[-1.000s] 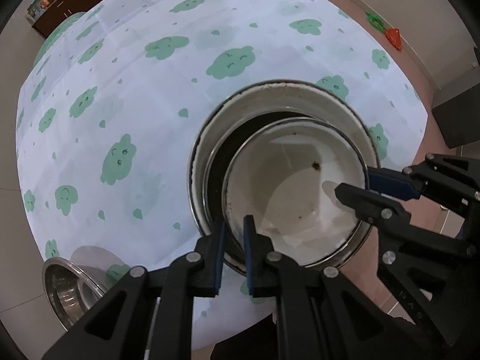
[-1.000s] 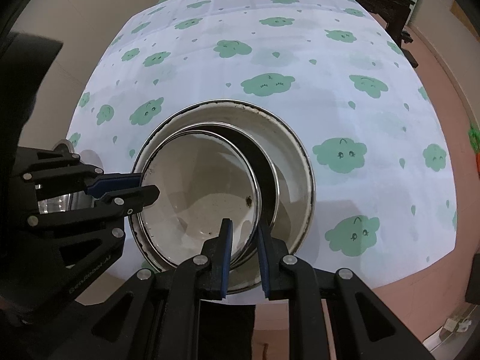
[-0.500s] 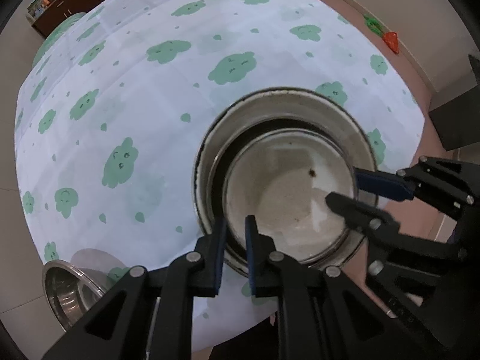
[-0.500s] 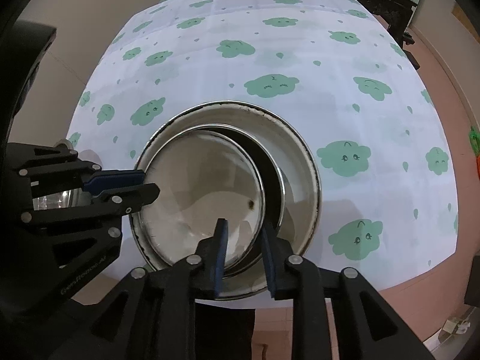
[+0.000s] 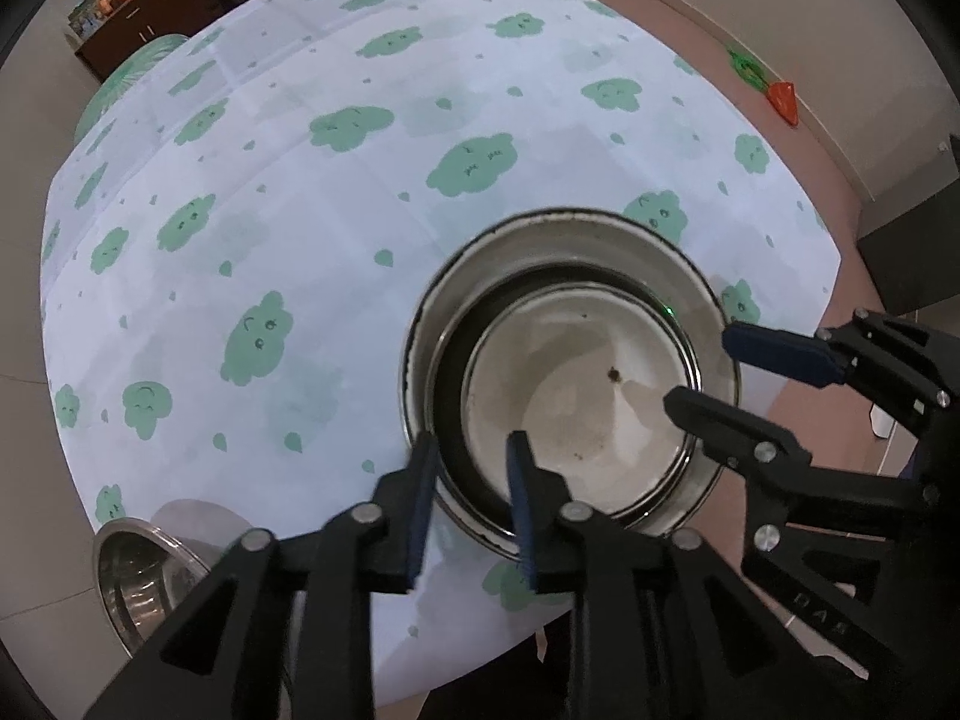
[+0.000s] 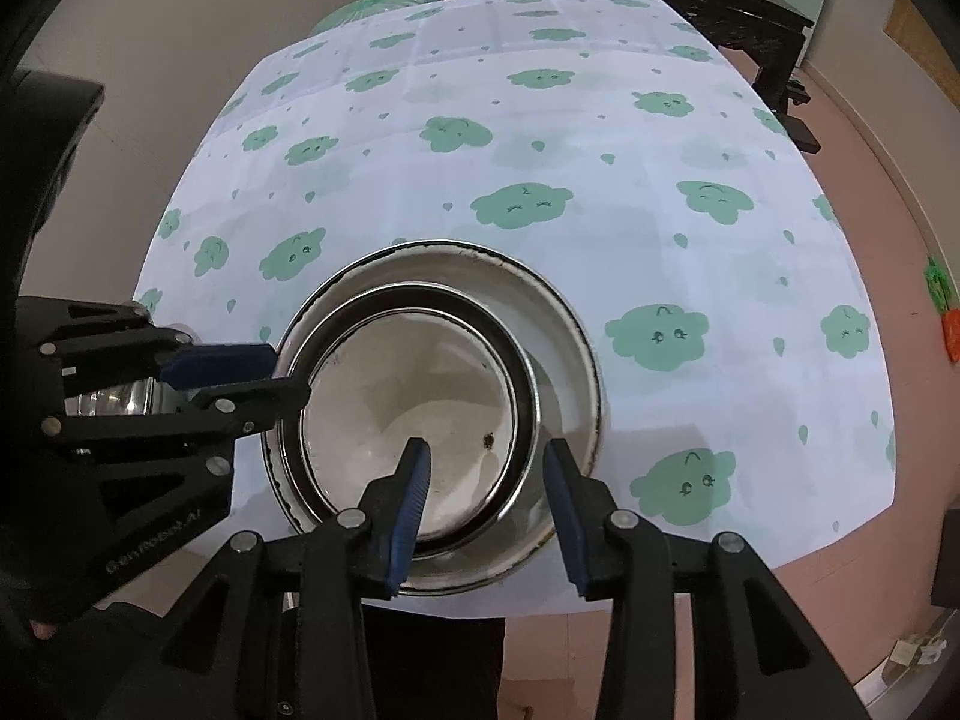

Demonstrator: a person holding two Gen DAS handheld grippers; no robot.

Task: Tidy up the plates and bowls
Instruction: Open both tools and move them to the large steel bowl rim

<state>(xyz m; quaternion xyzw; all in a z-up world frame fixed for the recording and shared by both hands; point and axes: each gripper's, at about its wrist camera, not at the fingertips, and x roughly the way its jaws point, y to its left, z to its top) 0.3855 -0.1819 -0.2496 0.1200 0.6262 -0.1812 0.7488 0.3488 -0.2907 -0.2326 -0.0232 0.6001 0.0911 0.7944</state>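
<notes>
White enamel bowls sit nested near the table's front edge. The small inner bowl [image 5: 576, 396] [image 6: 408, 384] lies inside a wide outer basin [image 5: 540, 228] [image 6: 564, 324], with a dark-rimmed one between them. My left gripper [image 5: 471, 480] [image 6: 288, 371] straddles the stack's left rims. Its jaws are opening and the pads stand clear of the metal. My right gripper [image 6: 486, 468] [image 5: 702, 369] straddles the inner rims on the right. Its jaws are opening too, with rims between them but not pressed.
A steel bowl [image 5: 144, 564] [image 6: 120, 399] stands at the table's front left corner, close beside the left gripper. The cloud-print tablecloth [image 5: 300, 210] stretches away behind the stack. Dark furniture [image 6: 750, 18] stands beyond the table, and an orange toy [image 5: 783, 99] lies on the floor.
Both grippers were shut on the inner bowl's rim and have spread their fingers off it. The inner bowl has sunk lower into the basin.
</notes>
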